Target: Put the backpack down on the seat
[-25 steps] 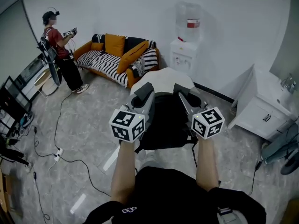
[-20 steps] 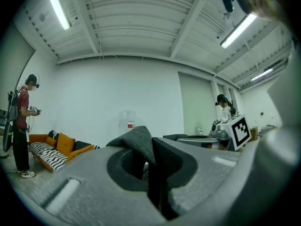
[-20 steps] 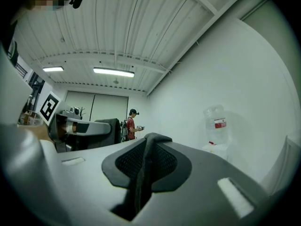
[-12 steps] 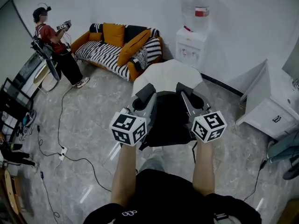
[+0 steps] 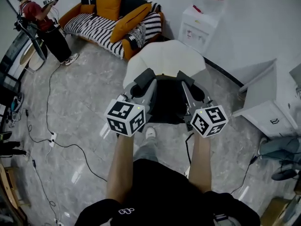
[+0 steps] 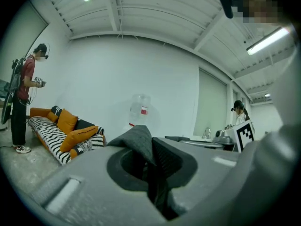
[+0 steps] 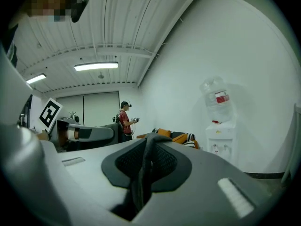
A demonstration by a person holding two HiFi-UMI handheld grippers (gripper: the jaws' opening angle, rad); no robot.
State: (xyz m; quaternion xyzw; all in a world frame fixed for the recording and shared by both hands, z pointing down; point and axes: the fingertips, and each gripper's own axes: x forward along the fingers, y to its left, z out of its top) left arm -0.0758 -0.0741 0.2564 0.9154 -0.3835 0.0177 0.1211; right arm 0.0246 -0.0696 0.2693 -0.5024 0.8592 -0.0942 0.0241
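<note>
A black backpack (image 5: 167,105) hangs between my two grippers, over the near edge of a round white seat (image 5: 164,60). My left gripper (image 5: 143,82) is shut on a grey strap of the backpack (image 6: 137,142), pinched between its dark pads. On the other side, my right gripper (image 5: 191,87) is shut on the other strap (image 7: 149,157). Both grippers point forward at about the same height, level with each other. The bag's lower part is hidden behind the marker cubes and my arms.
An orange sofa with striped cushions (image 5: 113,18) stands at the back left, and a person (image 5: 40,22) stands beside it. A water dispenser (image 5: 202,22) is against the wall behind the seat. A white cabinet (image 5: 265,105) is at the right. Cables (image 5: 51,140) trail over the floor at the left.
I have stepped forward: the white seat has come nearer and now lies right under the backpack's far side. Both grippers keep their hold on the straps.
</note>
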